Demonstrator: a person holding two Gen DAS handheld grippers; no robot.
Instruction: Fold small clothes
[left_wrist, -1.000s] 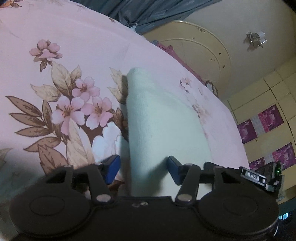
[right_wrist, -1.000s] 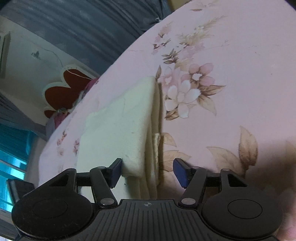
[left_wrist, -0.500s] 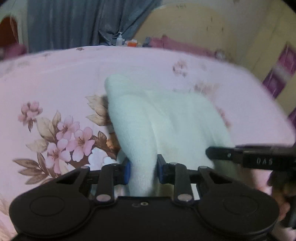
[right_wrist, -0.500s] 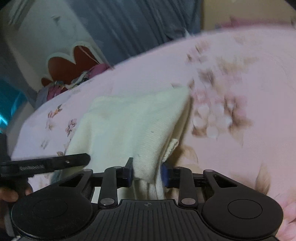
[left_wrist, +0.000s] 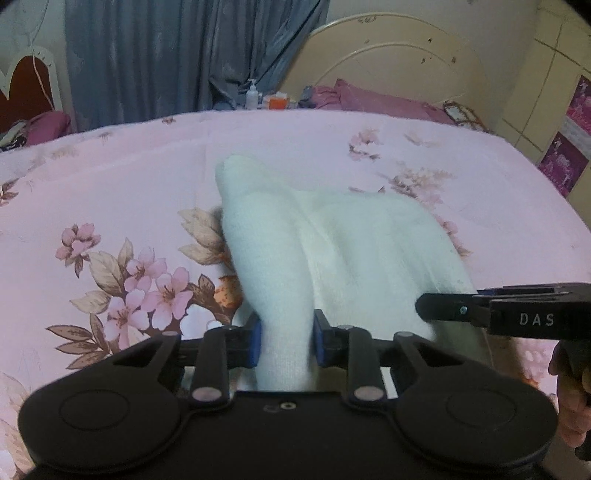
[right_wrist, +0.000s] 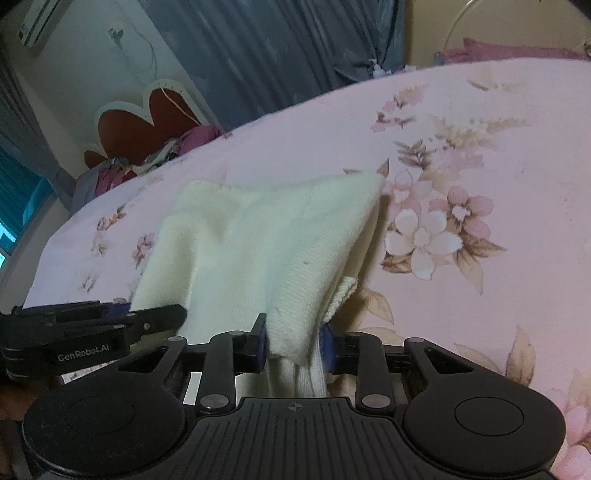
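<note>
A small cream knit garment (left_wrist: 351, 243) lies partly folded on the pink flowered bedsheet (left_wrist: 110, 177). My left gripper (left_wrist: 286, 341) is shut on its near left corner and holds that edge lifted. My right gripper (right_wrist: 293, 341) is shut on the garment's near right corner (right_wrist: 288, 325), also raised. The garment (right_wrist: 258, 240) sags between the two grippers, its far end resting on the sheet. Each gripper shows at the side of the other's view: the right one (left_wrist: 498, 314), the left one (right_wrist: 92, 325).
The bed (right_wrist: 480, 129) fills both views. Beyond it are a cream headboard (left_wrist: 388, 62), purple pillows (left_wrist: 369, 99), blue-grey curtains (left_wrist: 166, 55), bottles (left_wrist: 253, 96) on the far side and a red heart-shaped chair back (right_wrist: 144, 125).
Both grippers closed on the garment's near corners, having been open around them a second ago. The near edge has since been lifted off the sheet and both views have levelled out.
</note>
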